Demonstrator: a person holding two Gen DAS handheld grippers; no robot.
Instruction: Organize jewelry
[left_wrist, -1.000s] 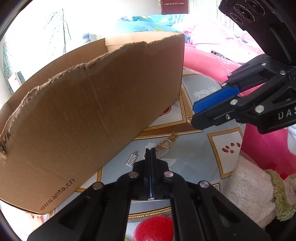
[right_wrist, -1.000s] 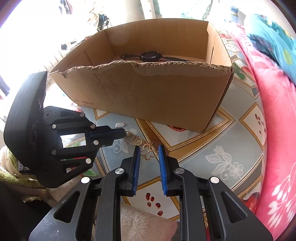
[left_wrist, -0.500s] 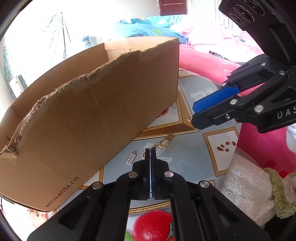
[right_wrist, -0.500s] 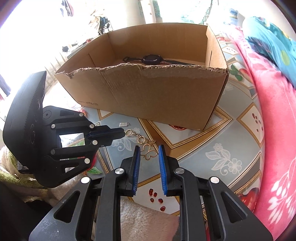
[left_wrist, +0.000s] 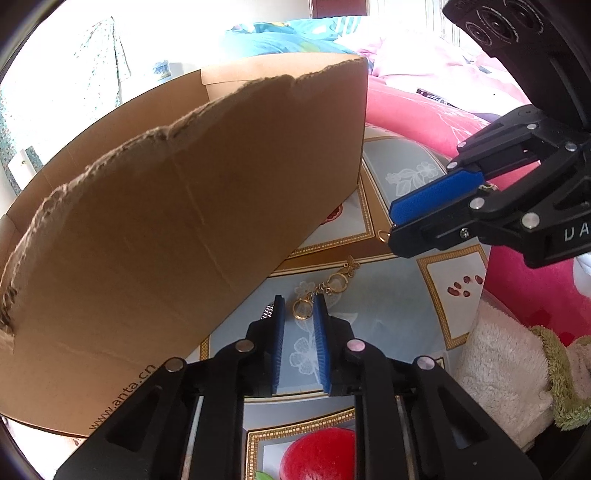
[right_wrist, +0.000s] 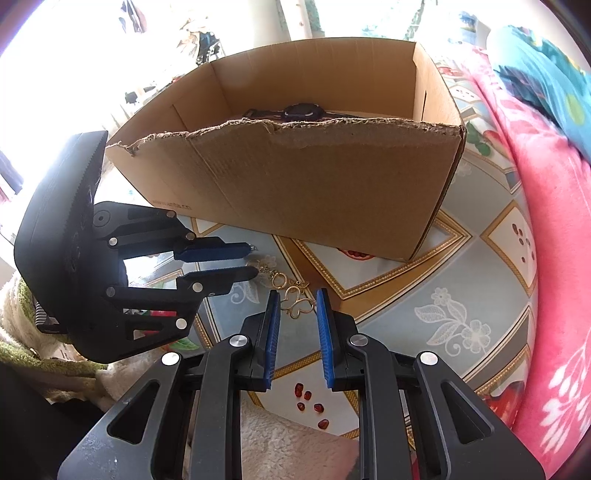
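Observation:
A gold chain bracelet (left_wrist: 328, 288) with rings and a butterfly charm lies on the patterned tablecloth in front of the cardboard box (left_wrist: 177, 221). My left gripper (left_wrist: 298, 306) is open, its blue pads either side of the chain's gold ring end. My right gripper (right_wrist: 295, 301) is open around the butterfly charm (right_wrist: 297, 304). In the right wrist view the left gripper (right_wrist: 251, 260) sits just left of the chain. A small silver piece (left_wrist: 269, 312) lies by the left pad. A dark watch (right_wrist: 301, 110) lies inside the box (right_wrist: 314, 184).
A white fluffy towel (left_wrist: 502, 373) lies at the right near edge. Pink bedding (right_wrist: 546, 229) borders the cloth on the right. The box wall stands close behind the chain. A red fruit print (left_wrist: 317, 454) marks the cloth below my left gripper.
My left gripper has opened from shut and now has the gold ring between its pads. Both views have risen slightly, showing more of the box's inside. The right gripper stays open.

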